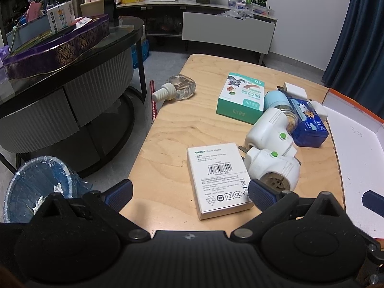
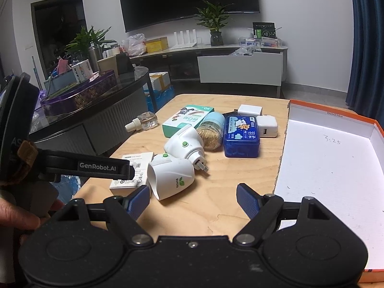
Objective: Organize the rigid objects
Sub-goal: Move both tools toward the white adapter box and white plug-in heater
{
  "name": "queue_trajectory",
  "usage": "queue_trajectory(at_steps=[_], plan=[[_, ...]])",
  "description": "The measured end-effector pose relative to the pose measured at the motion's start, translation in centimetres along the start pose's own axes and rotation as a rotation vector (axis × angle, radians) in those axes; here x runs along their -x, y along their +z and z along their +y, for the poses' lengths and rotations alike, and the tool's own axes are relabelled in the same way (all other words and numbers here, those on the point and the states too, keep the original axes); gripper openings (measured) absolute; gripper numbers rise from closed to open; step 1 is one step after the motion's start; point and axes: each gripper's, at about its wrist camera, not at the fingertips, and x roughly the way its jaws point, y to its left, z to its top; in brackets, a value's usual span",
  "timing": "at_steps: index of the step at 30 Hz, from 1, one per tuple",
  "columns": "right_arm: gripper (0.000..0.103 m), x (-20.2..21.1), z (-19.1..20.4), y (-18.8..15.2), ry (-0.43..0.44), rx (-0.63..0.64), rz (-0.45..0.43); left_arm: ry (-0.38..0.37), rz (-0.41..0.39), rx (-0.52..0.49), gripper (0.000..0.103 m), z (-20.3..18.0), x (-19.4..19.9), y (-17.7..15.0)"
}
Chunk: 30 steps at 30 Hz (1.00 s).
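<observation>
Left gripper [image 1: 189, 193] spread wide, empty, fingers flanking white adapter box [image 1: 219, 180] low centre, no contact visible. Right gripper [image 2: 193, 200] likewise wide, empty, over bare wooden table [image 2: 216, 206]; left finger just beside near plug-in heater [image 2: 171, 176], marked "SUPERB". Second heater [image 2: 186, 145] behind it. Counted: two heaters, two white chargers, one blue tin [image 2: 242, 135], one green box [image 2: 186, 120], one glass bottle [image 2: 144, 122]. Orange-rimmed tray [image 2: 336, 158] right, "3.25" pencilled. Arm label "GenRobot.AI".

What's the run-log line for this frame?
left gripper: open, over white adapter box | right gripper: open, empty | orange-rimmed box: empty
</observation>
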Motion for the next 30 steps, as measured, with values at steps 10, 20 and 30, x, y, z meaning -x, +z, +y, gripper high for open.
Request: queue_trajectory(at_steps=[10,20,30], plan=[[0.093,-0.1,-0.1,-0.1,0.001,-0.001,0.003,0.002,0.004,0.0,0.103,-0.2,-0.2,0.0],[0.093,-0.2,-0.1,-0.2,0.0,-0.003,0.004,0.001,0.01,0.012,0.103,-0.4,-0.7,0.1],[0.093,-0.6,-0.6,-0.3,-0.005,-0.014,0.007,0.012,0.014,0.024,0.103,-1.1,-2.0,0.5]])
